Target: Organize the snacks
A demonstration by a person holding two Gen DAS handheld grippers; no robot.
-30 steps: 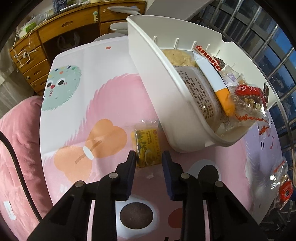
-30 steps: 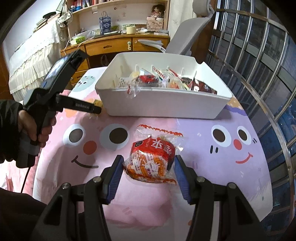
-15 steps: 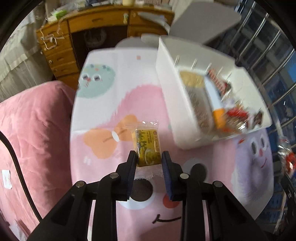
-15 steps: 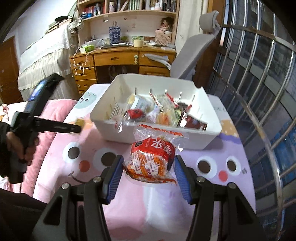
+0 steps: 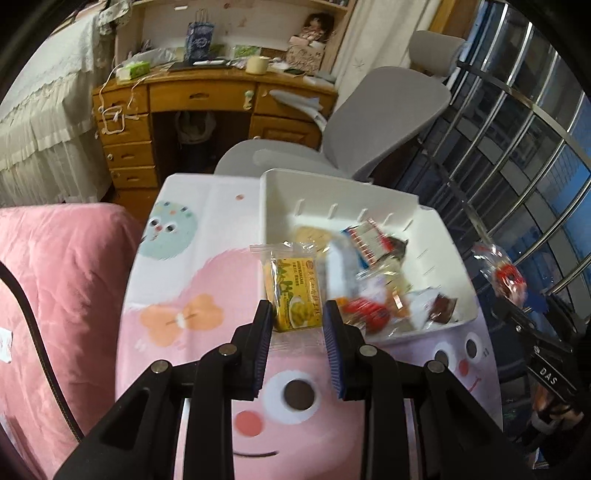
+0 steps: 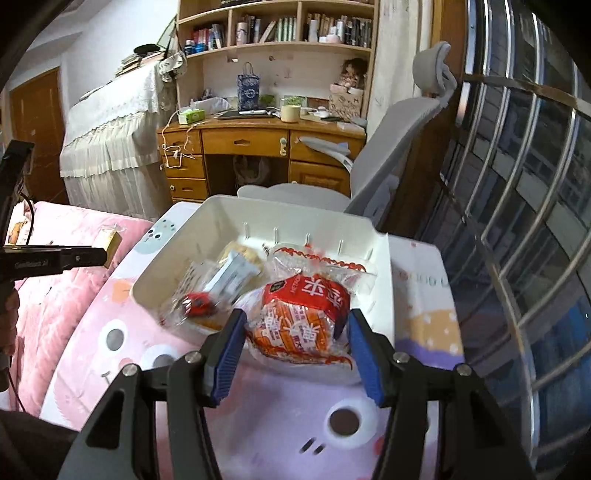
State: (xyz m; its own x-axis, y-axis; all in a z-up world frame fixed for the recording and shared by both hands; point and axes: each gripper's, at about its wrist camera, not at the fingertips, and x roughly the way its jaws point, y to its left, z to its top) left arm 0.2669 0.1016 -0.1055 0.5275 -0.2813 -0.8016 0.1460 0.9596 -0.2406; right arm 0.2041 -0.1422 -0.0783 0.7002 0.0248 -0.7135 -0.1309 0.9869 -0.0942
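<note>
Both tools are loaded. Left tool (image 5: 297, 325) pinches the lower end of a small yellow-green plastic snack packet (image 5: 291, 293), which a second ago lay flat on the surface just ahead of its tips and now hangs clear of it, level with the near left wall of the white plastic bin (image 5: 275, 206). Right tool (image 6: 295, 338) clamps a puffy red and orange snack bag (image 6: 304, 317) from both sides; the bag sat low over the surface a moment back and now overlaps the bin's near rim (image 6: 384, 295). My reading: both packets are lifted and close to being dropped in among the wrappers already inside.

Below the tools spreads the surface, under a pink cartoon-face cloth (image 5: 295, 421), with a pink quilted bed (image 5: 55, 280) off to the left. Beyond the bin stand a grey office chair (image 6: 399, 147), a wooden desk with drawers (image 6: 243, 144) and bookshelves (image 6: 280, 29); metal window bars (image 6: 517, 192) curve along the right.
</note>
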